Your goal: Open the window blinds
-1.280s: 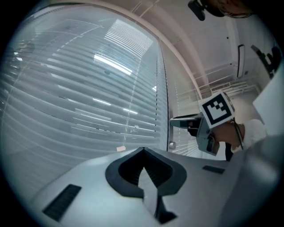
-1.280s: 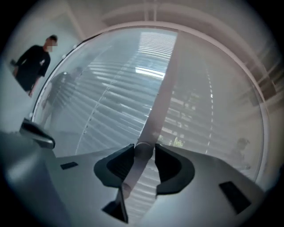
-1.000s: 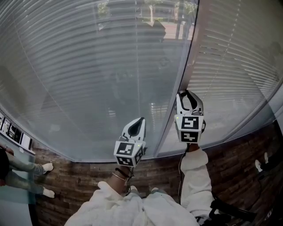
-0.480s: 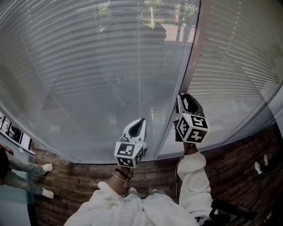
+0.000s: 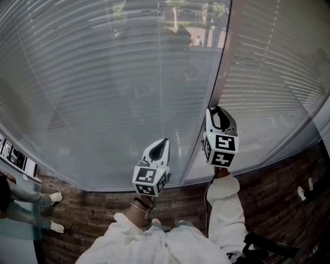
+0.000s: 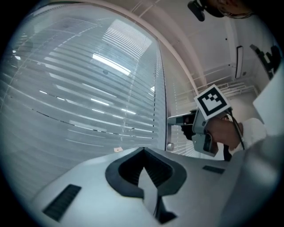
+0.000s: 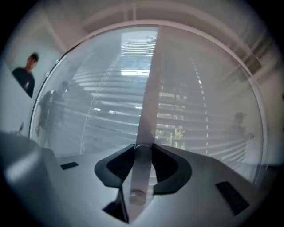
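Blinds (image 5: pixel 103 77) lowered, wand (image 7: pixel 148 102) gripped, brick-pattern floor (image 5: pixel 93 211)

Window blinds (image 5: pixel 103 93): pale horizontal slats lowered full length in two panels, left and right of a vertical frame (image 5: pixel 227 56). Outdoor greenery (image 5: pixel 178 10) shows faintly between slats at the far top. A translucent tilt wand (image 7: pixel 146 119) hangs before the frame, clamped in the right hand-held gripper (image 7: pixel 143 150).
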Demonstrator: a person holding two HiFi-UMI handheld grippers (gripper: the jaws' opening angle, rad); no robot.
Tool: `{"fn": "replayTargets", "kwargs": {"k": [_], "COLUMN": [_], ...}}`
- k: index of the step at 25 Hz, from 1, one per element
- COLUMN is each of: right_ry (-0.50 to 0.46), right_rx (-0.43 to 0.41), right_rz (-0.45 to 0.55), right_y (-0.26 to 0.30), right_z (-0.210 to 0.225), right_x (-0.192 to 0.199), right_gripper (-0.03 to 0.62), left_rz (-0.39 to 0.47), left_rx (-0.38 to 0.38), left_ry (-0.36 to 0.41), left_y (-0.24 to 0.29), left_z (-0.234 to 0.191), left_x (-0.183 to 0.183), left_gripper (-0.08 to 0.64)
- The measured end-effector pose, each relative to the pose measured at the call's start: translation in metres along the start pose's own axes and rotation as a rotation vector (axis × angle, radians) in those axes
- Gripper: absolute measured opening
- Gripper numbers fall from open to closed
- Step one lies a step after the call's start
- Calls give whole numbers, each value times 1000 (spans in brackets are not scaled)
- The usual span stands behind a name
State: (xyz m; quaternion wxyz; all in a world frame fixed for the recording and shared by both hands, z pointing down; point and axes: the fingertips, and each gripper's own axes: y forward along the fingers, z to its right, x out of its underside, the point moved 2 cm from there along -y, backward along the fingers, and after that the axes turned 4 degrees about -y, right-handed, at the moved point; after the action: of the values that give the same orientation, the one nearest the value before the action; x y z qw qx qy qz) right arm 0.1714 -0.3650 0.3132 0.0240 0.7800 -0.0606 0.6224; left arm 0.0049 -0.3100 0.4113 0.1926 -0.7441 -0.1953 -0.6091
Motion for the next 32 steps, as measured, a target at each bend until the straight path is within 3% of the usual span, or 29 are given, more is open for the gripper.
{"fn": "replayTargets", "kwargs": {"k": [3,5,7,10,12,14,16,19,25,30,32], "right_ry": [373,467,327,-25,-204,-323,-343,-190,307,579,625], "right_rx": [-20,-28,-31,-36,-35,-31,-28,-31,-55,-58,-70], "right_rz": [49,64,43,-19,-48,-65,-63,-48,15,47,54], "right_y": [0,0,1,0,0,1,1,1,1,0,0], "right_z": [8,10,7,2,-2,-5,-7,-3,6,9,9], "right_x": [3,3,3,4,4,4,3,4,8,10,9], "right_gripper": [131,132,132,132,133,132,132,132,130,130,130], "left_rz": [0,1,1,3,5,5,5,6,9,10,10], "left_rx": [-1,3,7,6,1,0,3,6,4,3,6], "left_ry": [-3,-5,-3,-4,-8,-12,-13,-10,-9,-13,-14], "left_y": [0,1,0,0,0,0,0,2,2,-2,-2], "left_z": [-1,0,1,0,-2,-3,-2,0,-1,0,1], "left_x": [0,0,0,0,0,0,1,1,0,0,0], "left_gripper": [-3,-3,-3,-3,-3,-3,-3,-3,-3,-3,-3]}}
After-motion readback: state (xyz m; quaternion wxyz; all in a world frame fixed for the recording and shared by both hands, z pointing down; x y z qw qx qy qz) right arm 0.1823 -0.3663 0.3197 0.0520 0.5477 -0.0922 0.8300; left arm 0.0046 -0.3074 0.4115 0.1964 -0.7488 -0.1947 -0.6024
